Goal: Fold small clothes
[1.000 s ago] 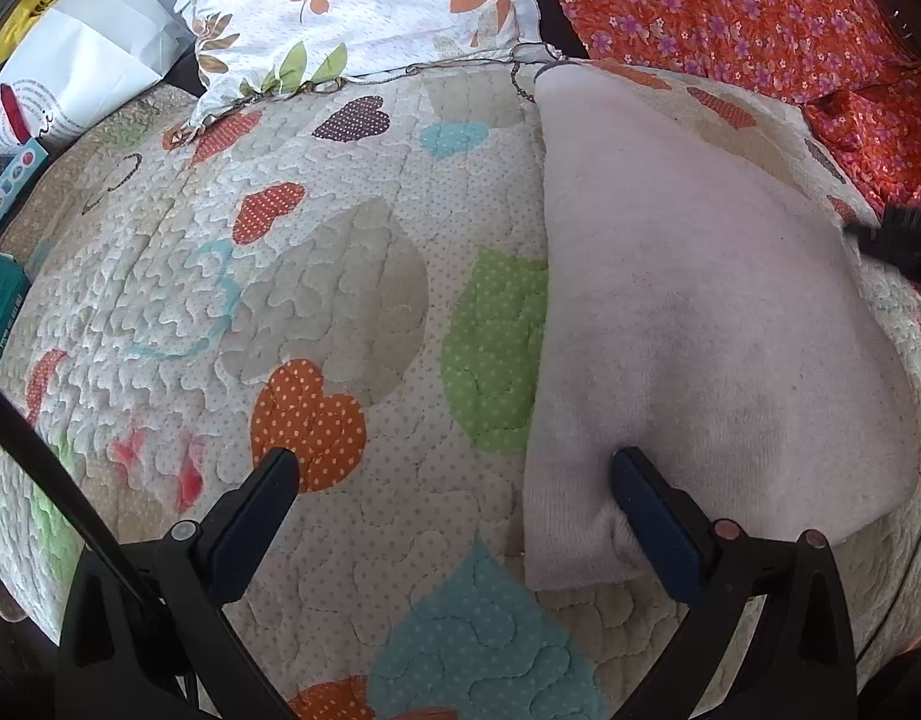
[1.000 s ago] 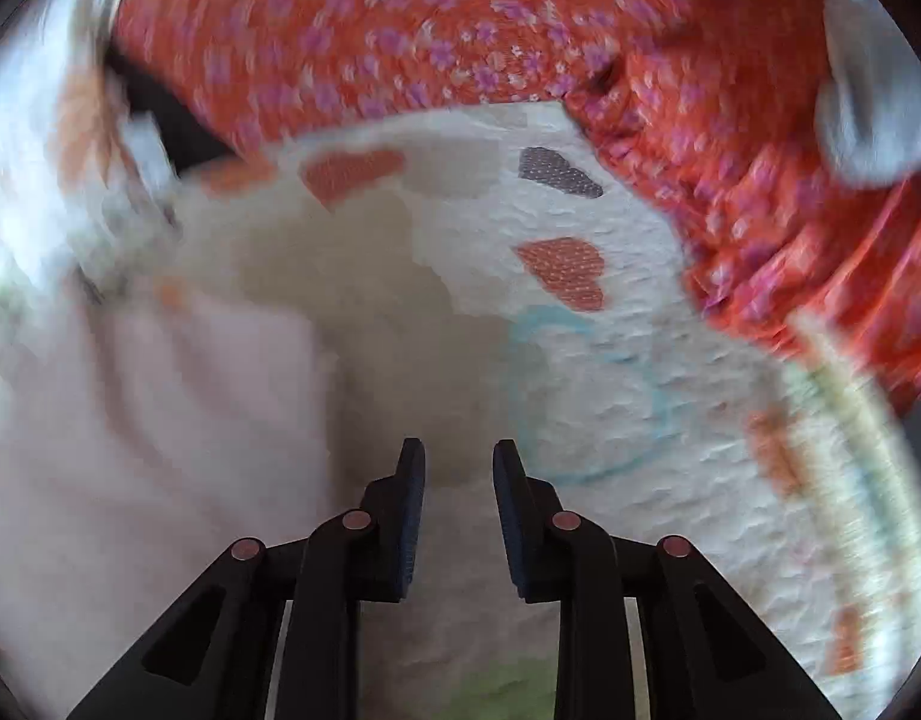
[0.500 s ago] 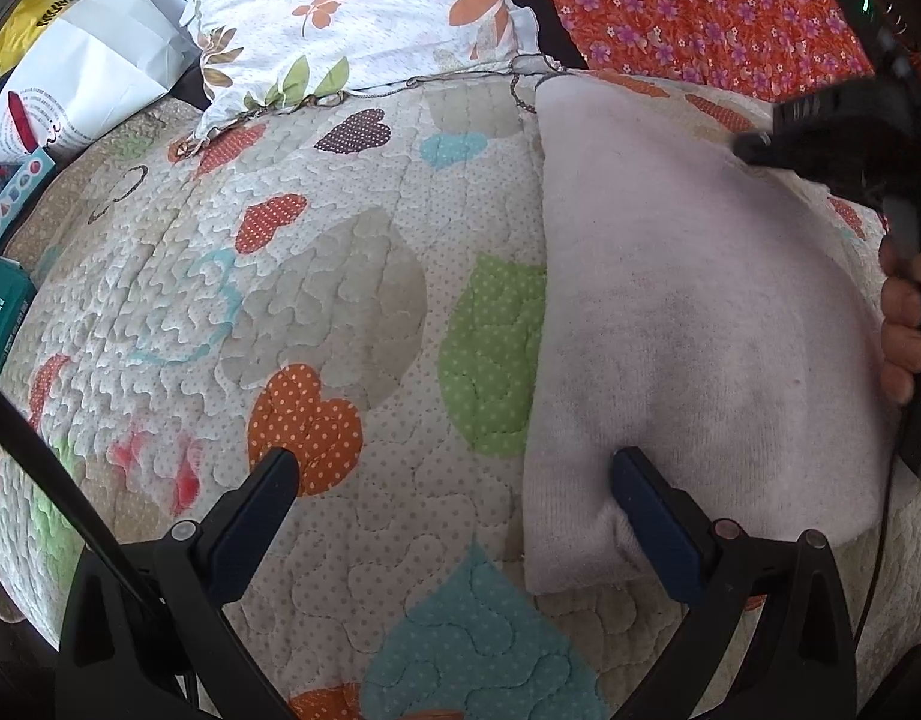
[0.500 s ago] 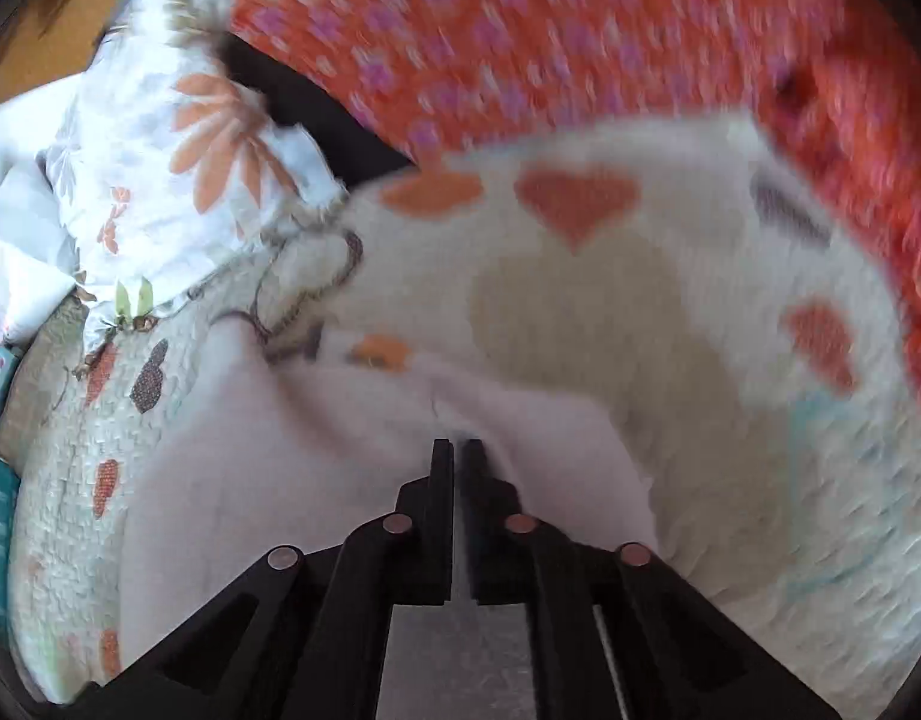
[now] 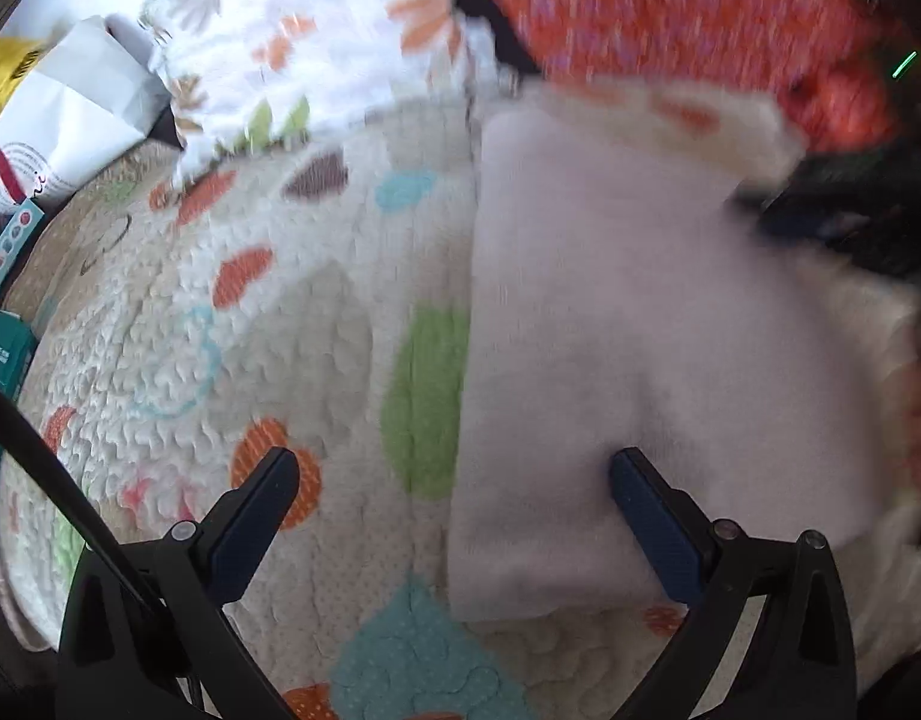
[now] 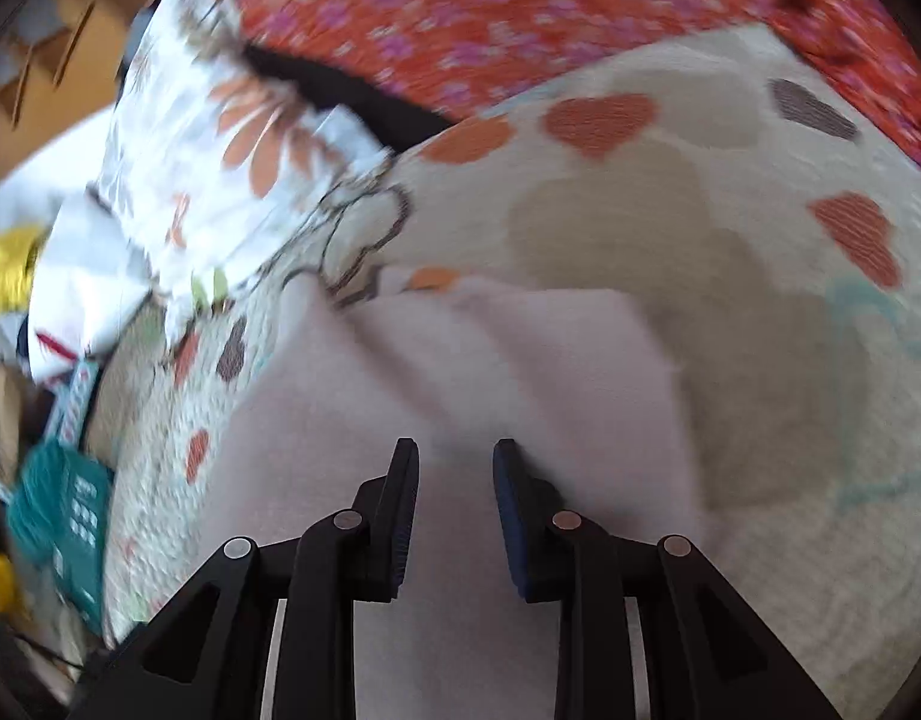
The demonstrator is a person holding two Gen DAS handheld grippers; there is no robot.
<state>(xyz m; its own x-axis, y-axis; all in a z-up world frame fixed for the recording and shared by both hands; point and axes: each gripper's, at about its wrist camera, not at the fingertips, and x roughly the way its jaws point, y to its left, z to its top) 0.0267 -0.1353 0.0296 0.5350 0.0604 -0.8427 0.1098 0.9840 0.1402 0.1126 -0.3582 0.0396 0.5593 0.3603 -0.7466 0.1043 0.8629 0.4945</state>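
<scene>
Our left hand-held gripper hangs wide open, one finger on the folded pale pink garment; our right hand-held gripper is partly open above it, empty. Lying mid-quilt, it seems half folded; next we pinch an edge.

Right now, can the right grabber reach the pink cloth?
Probably yes. The right gripper hangs right over the pink cloth with its jaws a little apart, and nothing lies between them and the fabric. The left gripper is wide open at the cloth's other edge.
</scene>
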